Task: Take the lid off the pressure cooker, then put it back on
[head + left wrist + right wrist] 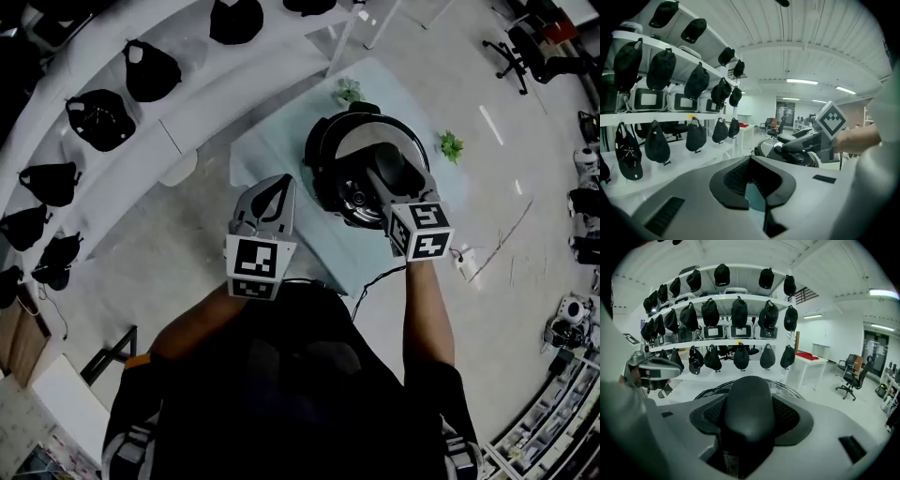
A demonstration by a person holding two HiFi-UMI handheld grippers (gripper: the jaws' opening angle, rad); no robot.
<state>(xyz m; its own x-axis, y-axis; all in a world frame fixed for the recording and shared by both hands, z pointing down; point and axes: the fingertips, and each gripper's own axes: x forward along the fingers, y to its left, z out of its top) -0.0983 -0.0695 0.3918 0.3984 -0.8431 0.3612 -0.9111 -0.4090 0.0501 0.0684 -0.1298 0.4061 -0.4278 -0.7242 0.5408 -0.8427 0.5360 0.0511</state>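
The pressure cooker (323, 164) stands on a small pale table (277, 141); its shiny lid (361, 145) has a long black handle (398, 169) that points toward me. My right gripper (386, 195) is shut on that handle, which fills the space between the jaws as a thick black bar (749, 408), with the lid's rim (790, 389) showing behind it. My left gripper (274, 199) hovers to the left of the cooker, apart from it, shut and holding nothing. From the left gripper view the cooker (785, 151) and the right gripper (808, 140) show at the right. Whether the lid is raised off the pot is unclear.
Curved white shelves (202, 89) with several black caps run along the left and back. Two small green plants (349, 91) (452, 145) stand on the table's far corners. A cable with a white plug (462, 258) lies on the floor at right. An office chair (514, 52) is far right.
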